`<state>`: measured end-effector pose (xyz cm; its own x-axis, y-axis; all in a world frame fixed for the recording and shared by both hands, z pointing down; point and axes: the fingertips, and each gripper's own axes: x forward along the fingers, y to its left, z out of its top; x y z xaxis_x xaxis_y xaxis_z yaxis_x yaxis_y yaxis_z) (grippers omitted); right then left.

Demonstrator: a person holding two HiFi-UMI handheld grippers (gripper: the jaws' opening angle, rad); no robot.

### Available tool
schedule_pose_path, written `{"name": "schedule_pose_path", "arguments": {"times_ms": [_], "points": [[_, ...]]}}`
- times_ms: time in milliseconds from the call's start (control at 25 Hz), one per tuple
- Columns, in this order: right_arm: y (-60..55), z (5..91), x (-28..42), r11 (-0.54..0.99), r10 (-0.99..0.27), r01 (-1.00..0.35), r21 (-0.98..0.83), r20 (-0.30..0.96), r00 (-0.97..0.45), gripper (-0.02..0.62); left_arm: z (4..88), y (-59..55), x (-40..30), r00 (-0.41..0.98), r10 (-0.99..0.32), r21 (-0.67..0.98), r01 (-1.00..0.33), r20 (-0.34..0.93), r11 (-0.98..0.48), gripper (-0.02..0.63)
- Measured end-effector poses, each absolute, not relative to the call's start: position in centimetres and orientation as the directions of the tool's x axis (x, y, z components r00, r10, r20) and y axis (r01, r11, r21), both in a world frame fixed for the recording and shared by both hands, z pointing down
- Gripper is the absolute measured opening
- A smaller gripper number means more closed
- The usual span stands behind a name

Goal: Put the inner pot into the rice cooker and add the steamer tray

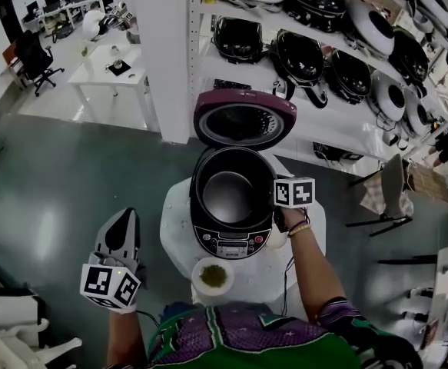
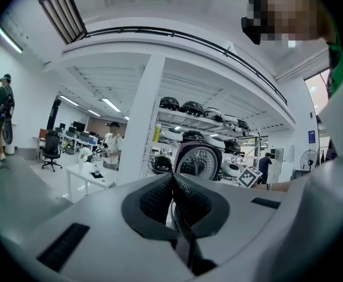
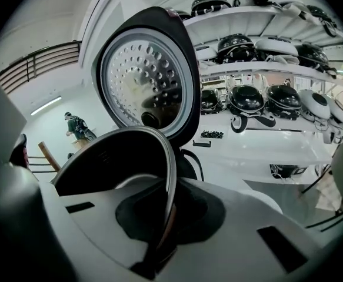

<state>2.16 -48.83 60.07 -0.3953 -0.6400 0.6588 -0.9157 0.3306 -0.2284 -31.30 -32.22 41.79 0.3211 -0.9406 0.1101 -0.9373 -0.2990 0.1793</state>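
Note:
The rice cooker stands on a small round white table with its purple lid tipped open at the back. The dark inner pot fills the cooker's opening; I cannot tell whether it rests fully down. My right gripper is shut on the pot's right rim. In the right gripper view that gripper pinches the rim, with the pot to its left and the lid's perforated plate behind. My left gripper hangs left of the table, shut and empty.
A small white round dish with something greenish in it sits on the table in front of the cooker. White shelves with several rice cookers stand behind. A white pillar and desks lie at the back left.

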Motion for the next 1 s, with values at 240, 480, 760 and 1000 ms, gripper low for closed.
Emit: {"name": "schedule_pose_path", "arguments": {"times_ms": [240, 480, 760, 1000], "points": [[-49.2, 62.0, 2.0, 0.322, -0.631, -0.927, -0.195, 0.685, -0.364, 0.017, 42.3, -32.6, -31.5, 0.315, -0.941, 0.184, -0.939, 0.127, -0.29, 0.021], [-49.2, 63.1, 1.9, 0.321, -0.639, -0.934, -0.156, 0.692, -0.335, 0.02, 42.2, -32.6, -31.9, 0.31, -0.941, 0.179, -0.942, 0.135, -0.285, 0.021], [-49.3, 63.3, 1.7, 0.344, -0.663, -0.938, -0.044, 0.696, -0.276, 0.028, 42.6, -32.5, -32.2, 0.316, -0.939, 0.177, -0.94, 0.134, -0.291, 0.021], [-49.1, 63.6, 1.0, 0.42, -0.673, -0.901, 0.112, 0.704, -0.227, 0.043, 42.6, -32.6, -32.1, 0.324, -0.936, 0.17, -0.939, 0.137, -0.3, 0.021]]}}
